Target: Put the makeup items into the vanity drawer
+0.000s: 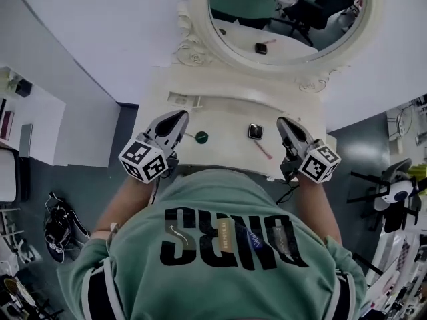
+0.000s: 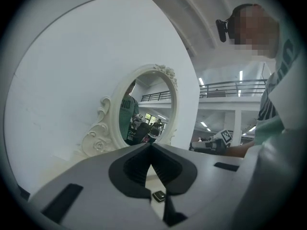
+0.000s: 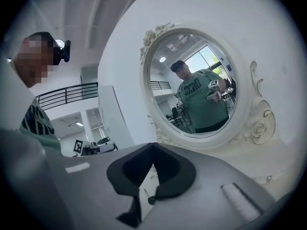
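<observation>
A person in a green shirt fills the head view from 6 o'clock up to the middle; past the shirt, toward 12 o'clock, stands a white vanity table; a big oval mirror with a curly white frame sits on it at 12 o'clock; the left gripper hangs over the table's edge at 9 o'clock from the middle, and its 2 jaws are closed tip to tip with nothing in them; the right gripper hangs at 3 o'clock from the middle, and its 2 jaws are also closed tight and hold nothing; 3 makeup items lie on the table top between the 2 grippers; a thin pink stick lies slanted, near the right gripper; a little black square box sits just at 11 o'clock from the stick; a small round green pot sits well to 9 o'clock of the box, just beside the left gripper.
</observation>
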A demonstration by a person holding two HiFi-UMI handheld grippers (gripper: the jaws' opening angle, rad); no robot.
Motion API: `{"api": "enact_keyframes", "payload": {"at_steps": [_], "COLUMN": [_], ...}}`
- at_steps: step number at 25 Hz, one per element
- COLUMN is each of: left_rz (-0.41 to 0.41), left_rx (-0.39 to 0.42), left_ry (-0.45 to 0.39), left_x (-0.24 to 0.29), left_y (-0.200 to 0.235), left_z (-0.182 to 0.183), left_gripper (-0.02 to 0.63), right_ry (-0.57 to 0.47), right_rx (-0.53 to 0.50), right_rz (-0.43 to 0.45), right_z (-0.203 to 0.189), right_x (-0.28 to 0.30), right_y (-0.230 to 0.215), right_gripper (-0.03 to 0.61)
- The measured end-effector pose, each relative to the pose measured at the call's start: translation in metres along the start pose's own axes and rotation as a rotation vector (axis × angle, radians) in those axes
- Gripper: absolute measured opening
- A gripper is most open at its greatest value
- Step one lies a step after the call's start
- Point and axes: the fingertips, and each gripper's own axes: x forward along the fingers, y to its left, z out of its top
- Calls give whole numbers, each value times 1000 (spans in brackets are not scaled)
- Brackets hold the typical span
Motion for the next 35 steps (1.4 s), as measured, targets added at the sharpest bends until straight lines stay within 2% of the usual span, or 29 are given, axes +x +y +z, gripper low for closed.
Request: {"api": "enact_keyframes", "payload": {"at_steps": [6, 10, 14, 19, 35], "left_rz": [10, -25, -44, -59, -76], "left_rx": [-69, -50, -29, -6, -20], "left_ry": [-13, -6, 15, 23, 31], "left_x": [36, 42, 37, 30, 35], "left_y": [-68, -91, -87, -80, -77], "left_z": [-18, -19, -18, -15, -19], "left_gripper": [-2, -2, -2, -2, -2], "right_ry": [-11, 14, -14, 5, 28], "right_rx": [-30, -78, -72, -92, -119], "right_rz": [52, 39, 20, 35, 31], "right_z": [7, 0, -5, -9, -9], "right_x": [-66, -82, -77, -64, -60], "right_y": [-21, -25, -18, -6, -5], "right_gripper": [8, 8, 8, 8, 7]}}
